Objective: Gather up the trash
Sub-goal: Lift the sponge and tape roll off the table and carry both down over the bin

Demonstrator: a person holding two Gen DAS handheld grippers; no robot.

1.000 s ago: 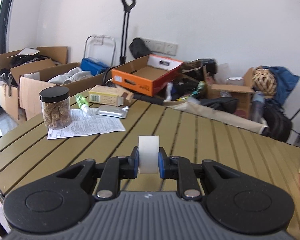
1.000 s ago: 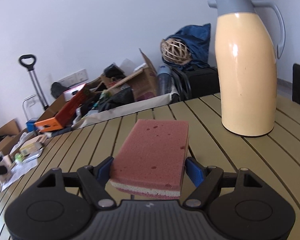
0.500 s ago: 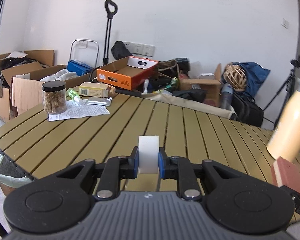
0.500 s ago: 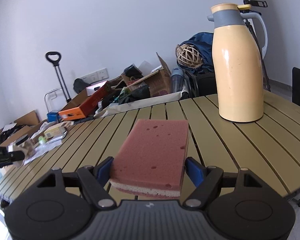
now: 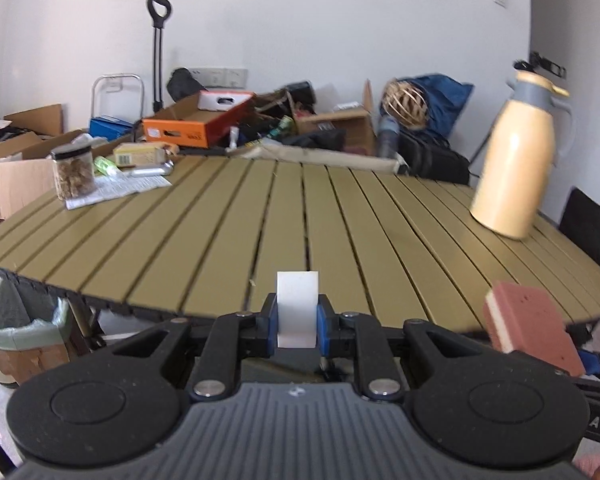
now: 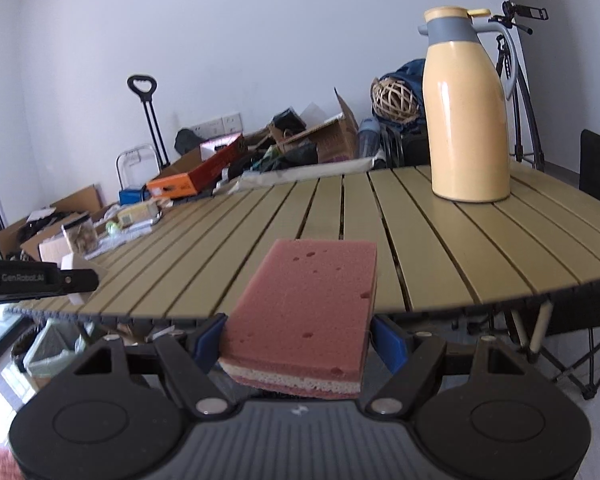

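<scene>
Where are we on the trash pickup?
Picked up: left gripper is shut on a white block, right gripper on a pink sponge. Neither has been dropped in the lined bin beside the table. Papers remain there.

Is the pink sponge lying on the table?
No, the right tool holds the pink sponge in the air off the table's near edge.

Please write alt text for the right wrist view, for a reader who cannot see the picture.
The right gripper holds a pink sponge flat between its jaws, in front of the near edge of an olive slatted table. A cream thermos jug stands on the table at the far right; cardboard boxes clutter the floor by the white wall behind.
</scene>
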